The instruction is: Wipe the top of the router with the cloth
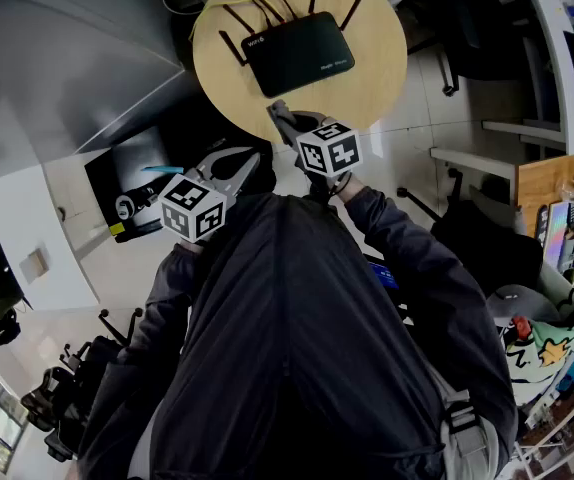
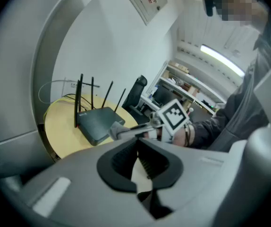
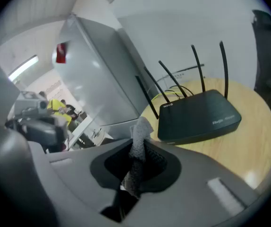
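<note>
Two padded jaws of the right gripper (image 3: 138,144) are clamped tight on a strip of grey cloth (image 3: 136,162). Its weave looks nubbly and knitted, and a pale crumpled end pokes up past the jaw tips. The left gripper (image 2: 138,149) has its ribbed black pads brought together at the tips, with nothing between them. It is held lower and closer to the person's dark jacket.

Ahead of the cloth, near but not touching it, lies the router (image 3: 199,115). It is a flat, matte black slab with rounded corners, and thin rod antennas (image 3: 197,70) stand along its back edge. It rests on a round table (image 3: 241,150) of pale, smooth wood.
</note>
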Motion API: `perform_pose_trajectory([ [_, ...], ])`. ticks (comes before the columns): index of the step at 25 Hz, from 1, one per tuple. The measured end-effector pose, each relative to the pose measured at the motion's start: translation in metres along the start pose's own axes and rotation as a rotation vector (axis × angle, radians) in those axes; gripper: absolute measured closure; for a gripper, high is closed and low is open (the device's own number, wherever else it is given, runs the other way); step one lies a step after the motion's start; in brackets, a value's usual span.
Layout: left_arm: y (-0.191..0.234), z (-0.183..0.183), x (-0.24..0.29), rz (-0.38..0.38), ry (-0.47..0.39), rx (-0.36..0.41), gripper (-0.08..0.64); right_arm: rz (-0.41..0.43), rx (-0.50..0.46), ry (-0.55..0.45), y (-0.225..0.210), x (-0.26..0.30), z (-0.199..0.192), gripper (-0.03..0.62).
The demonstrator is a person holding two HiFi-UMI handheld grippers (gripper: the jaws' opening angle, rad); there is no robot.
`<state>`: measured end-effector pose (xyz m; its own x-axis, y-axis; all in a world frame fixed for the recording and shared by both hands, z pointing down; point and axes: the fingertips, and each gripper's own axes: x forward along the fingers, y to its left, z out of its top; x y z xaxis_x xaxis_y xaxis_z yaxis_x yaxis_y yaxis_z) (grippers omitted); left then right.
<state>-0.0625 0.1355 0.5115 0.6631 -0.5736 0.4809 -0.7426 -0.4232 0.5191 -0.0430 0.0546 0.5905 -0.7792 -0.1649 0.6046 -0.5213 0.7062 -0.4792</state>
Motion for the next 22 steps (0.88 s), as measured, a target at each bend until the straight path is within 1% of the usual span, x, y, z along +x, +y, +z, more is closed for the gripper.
perform_pose_trajectory([
  [2,0.021,0.005,-0.012,0.005,0.001,-0.003,0.560,-0.023,0.187,-0.016,-0.006,0.038,0.013,0.561],
  [4,0.039,0.010,-0.023,0.007,0.002,-0.003,0.560,-0.062,0.327,-0.021,-0.011,0.073,0.021,0.561],
  [7,0.057,0.016,-0.035,0.008,-0.005,-0.003,0.560,-0.151,0.441,-0.006,-0.017,0.113,0.019,0.561],
  [10,0.072,0.021,-0.044,0.016,-0.006,-0.009,0.560,-0.233,0.561,-0.011,-0.030,0.138,0.011,0.561],
  [13,0.083,0.024,-0.050,0.024,0.001,-0.010,0.560,-0.275,0.718,-0.041,-0.043,0.155,0.006,0.561],
  [14,0.085,0.024,-0.052,0.026,0.007,-0.007,0.560,-0.280,0.757,-0.058,-0.044,0.159,0.008,0.561],
  [16,0.086,0.024,-0.055,0.028,0.017,-0.001,0.560,-0.294,0.806,-0.092,-0.045,0.165,0.014,0.561],
  [20,0.088,0.022,-0.055,0.014,0.039,0.016,0.560,-0.341,0.876,-0.138,-0.052,0.169,0.016,0.562],
  [22,0.087,0.022,-0.054,-0.002,0.052,0.021,0.560,-0.340,0.901,-0.144,-0.050,0.167,0.012,0.561],
])
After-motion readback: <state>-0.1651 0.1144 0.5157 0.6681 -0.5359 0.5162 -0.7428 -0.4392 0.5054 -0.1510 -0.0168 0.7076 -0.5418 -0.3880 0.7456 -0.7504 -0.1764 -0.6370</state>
